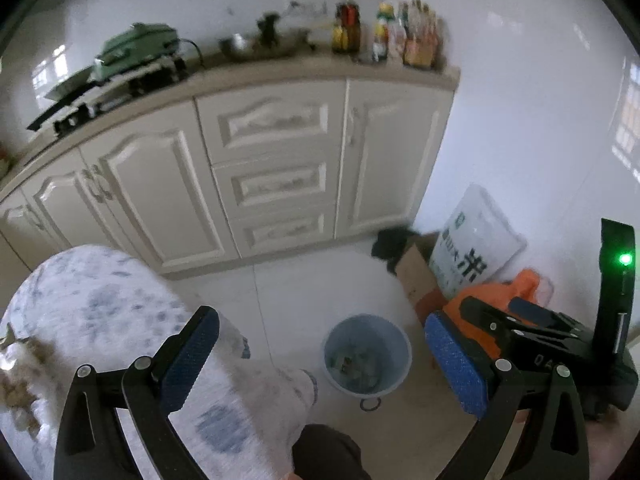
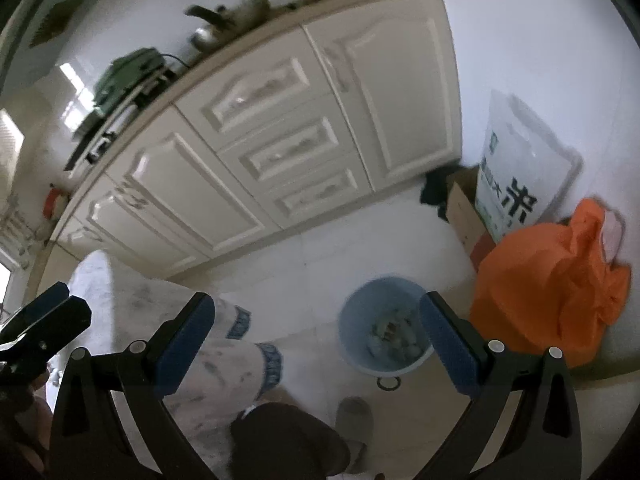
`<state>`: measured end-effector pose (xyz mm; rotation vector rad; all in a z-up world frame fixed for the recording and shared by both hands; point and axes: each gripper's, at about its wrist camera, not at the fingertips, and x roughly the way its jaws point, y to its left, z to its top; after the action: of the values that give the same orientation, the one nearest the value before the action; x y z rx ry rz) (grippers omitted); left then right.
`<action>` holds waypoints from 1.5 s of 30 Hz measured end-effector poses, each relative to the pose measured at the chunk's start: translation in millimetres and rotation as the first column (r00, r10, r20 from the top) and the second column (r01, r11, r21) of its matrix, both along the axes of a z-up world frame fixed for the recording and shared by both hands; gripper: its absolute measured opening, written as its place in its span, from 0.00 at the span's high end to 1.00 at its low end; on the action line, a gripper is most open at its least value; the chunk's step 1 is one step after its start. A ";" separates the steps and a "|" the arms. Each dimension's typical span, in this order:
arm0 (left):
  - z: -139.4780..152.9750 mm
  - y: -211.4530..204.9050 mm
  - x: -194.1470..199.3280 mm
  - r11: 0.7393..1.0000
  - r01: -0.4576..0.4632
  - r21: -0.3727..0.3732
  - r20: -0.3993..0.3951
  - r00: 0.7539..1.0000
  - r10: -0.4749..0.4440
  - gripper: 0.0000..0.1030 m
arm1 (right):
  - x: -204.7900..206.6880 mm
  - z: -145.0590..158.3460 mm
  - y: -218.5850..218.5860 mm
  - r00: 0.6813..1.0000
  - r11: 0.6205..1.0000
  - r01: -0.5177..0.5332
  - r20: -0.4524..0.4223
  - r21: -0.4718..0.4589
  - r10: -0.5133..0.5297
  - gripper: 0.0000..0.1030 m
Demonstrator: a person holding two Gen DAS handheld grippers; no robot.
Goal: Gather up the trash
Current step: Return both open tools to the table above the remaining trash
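A light blue trash bin (image 1: 367, 354) stands on the white floor and holds scraps; it also shows in the right wrist view (image 2: 386, 326). Brown trash scraps (image 1: 18, 376) lie on a table covered with a white-blue cloth (image 1: 100, 304) at the left. My left gripper (image 1: 324, 364) is open and empty, above the table edge and the bin. My right gripper (image 2: 316, 338) is open and empty, above the floor next to the bin. The right gripper also shows at the right in the left wrist view (image 1: 540, 332).
Cream kitchen cabinets (image 1: 272, 160) with a cluttered counter (image 1: 256, 64) stand behind. A cardboard box (image 2: 466, 216), a white rice sack (image 2: 520, 172) and an orange plastic bag (image 2: 552, 284) sit by the wall right of the bin. The person's leg (image 2: 288, 440) and slipper (image 2: 354, 412) are below.
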<state>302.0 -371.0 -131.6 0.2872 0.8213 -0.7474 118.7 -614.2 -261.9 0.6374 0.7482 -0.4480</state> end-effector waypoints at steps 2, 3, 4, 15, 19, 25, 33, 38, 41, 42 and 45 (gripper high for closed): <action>14.9 27.5 -9.7 0.999 -0.016 -0.028 0.025 1.000 0.017 0.01 | 1.9 17.3 14.7 0.999 0.999 -0.024 0.025 -0.023 0.024 0.00; 23.3 43.7 -15.4 0.999 -0.027 -0.045 0.038 0.999 0.029 0.01 | 2.8 24.3 20.5 0.999 0.999 -0.033 0.036 -0.032 0.034 0.00; 31.6 60.5 -21.1 0.997 -0.040 -0.061 0.051 0.998 0.043 0.01 | 4.1 32.7 28.1 0.998 0.998 -0.045 0.050 -0.042 0.047 0.00; 77.4 214.5 -92.4 0.956 -0.225 -0.187 0.174 0.950 0.258 0.01 | 27.3 113.2 128.1 0.957 0.963 -0.208 0.170 -0.171 0.237 0.00; 86.5 262.8 -122.4 0.924 -0.306 -0.228 0.200 0.914 0.352 0.01 | 37.3 133.1 167.7 0.930 0.939 -0.271 0.192 -0.214 0.312 0.00; 99.4 320.0 -171.5 0.875 -0.406 -0.262 0.241 0.851 0.467 0.01 | 48.9 157.6 232.6 0.879 0.887 -0.358 0.215 -0.292 0.425 0.00; 105.4 363.3 -238.7 0.792 -0.541 -0.282 0.280 0.743 0.607 0.01 | 51.1 173.6 300.7 0.822 0.825 -0.431 0.219 -0.366 0.526 0.00; 107.4 376.7 -268.0 0.746 -0.602 -0.285 0.277 0.694 0.665 0.01 | 48.4 178.1 338.2 0.772 0.776 -0.492 0.215 -0.395 0.598 0.00; 108.0 381.1 -276.2 0.721 -0.627 -0.295 0.272 0.668 0.692 0.01 | 46.9 179.9 358.5 0.741 0.740 -0.526 0.202 -0.419 0.640 0.00; 107.1 385.5 -280.2 0.714 -0.632 -0.301 0.268 0.662 0.700 0.01 | 46.5 180.5 365.3 0.728 0.727 -0.539 0.198 -0.426 0.656 0.00; 103.7 390.1 -295.0 0.691 -0.652 -0.311 0.266 0.639 0.722 0.01 | 46.2 179.5 381.8 0.701 0.694 -0.565 0.184 -0.445 0.689 0.00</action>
<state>7.0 19.1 -27.9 -0.0769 0.4257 -0.0175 164.9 -232.4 -82.4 0.0658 0.4900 0.1860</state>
